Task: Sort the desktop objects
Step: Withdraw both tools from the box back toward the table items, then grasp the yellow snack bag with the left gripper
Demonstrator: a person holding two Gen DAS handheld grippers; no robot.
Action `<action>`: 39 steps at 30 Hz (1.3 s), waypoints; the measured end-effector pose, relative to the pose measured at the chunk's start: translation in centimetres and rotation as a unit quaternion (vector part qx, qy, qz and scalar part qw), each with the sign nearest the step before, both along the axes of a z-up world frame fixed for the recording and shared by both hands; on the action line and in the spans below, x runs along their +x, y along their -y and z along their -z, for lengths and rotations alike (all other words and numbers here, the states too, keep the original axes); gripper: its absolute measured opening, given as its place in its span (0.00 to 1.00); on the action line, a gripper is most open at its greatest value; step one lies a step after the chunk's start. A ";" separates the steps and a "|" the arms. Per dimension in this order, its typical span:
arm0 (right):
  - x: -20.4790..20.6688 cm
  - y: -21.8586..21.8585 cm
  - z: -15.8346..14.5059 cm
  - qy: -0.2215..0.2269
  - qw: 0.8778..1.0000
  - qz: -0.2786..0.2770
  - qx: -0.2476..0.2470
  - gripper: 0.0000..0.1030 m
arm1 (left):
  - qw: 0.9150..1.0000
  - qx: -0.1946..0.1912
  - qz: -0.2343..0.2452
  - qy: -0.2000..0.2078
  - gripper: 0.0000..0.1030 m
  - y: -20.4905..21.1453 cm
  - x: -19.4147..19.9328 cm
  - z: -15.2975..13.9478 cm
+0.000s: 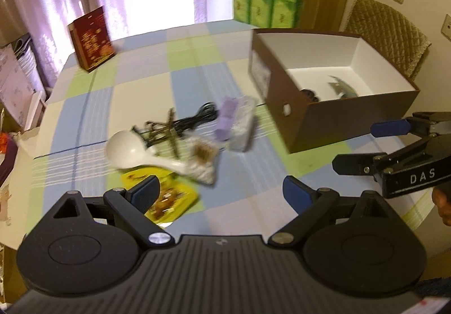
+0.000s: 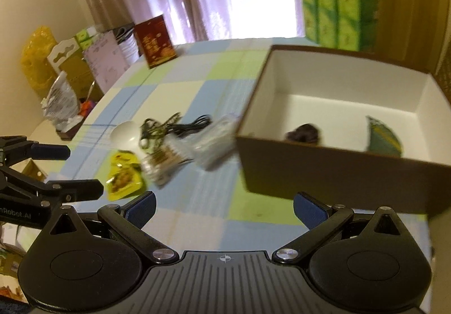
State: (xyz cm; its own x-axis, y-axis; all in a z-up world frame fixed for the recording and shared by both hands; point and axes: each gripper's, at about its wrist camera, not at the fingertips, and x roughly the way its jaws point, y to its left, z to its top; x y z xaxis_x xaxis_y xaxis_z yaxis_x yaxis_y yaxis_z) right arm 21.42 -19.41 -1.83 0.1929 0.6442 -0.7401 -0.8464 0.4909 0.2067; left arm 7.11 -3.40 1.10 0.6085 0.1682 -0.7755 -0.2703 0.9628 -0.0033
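Both tongs (image 1: 221,194) (image 2: 224,208) agape, empty, above checked tablecloth (image 1: 135,80) near brown box (image 1: 332,117)

Both pictures are blurry, so small things are hard to tell. In the brown box (image 2: 332,170) lie a dark lump (image 2: 304,134) and a green packet (image 2: 383,138); what they are is not clear, and the box's front wall hides their bottoms. The box runs off the right edge in the right wrist view. The pile (image 1: 197,133) of clear bags is smeared. The left gripper (image 1: 221,194) covers part of the yellow packet (image 1: 172,201). The right gripper (image 1: 363,145) is cut off at the left wrist view's edge.
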 end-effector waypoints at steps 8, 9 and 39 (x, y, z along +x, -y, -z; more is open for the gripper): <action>-2.9 -3.1 1.4 -0.026 1.000 0.005 -0.010 0.98 | 1.000 -0.002 -0.004 -0.017 0.89 -4.5 -2.5 1.0; -3.1 -3.4 1.6 -0.029 0.999 0.008 -0.011 0.98 | 1.000 -0.002 -0.004 -0.019 0.89 -4.9 -2.6 1.1; -1.0 -9.3 6.3 -0.037 0.996 0.065 -0.047 0.89 | 0.993 -0.085 -0.043 -0.071 0.88 -11.3 2.7 9.1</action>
State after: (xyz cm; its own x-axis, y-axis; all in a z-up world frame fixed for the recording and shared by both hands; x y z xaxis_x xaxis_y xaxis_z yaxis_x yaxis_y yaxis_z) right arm 20.43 -10.11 -8.11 0.2119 0.5447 -0.8114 -0.7587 0.6150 0.2147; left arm 9.86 7.92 -7.99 0.4807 0.0740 -0.8738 -0.3607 0.9249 -0.1201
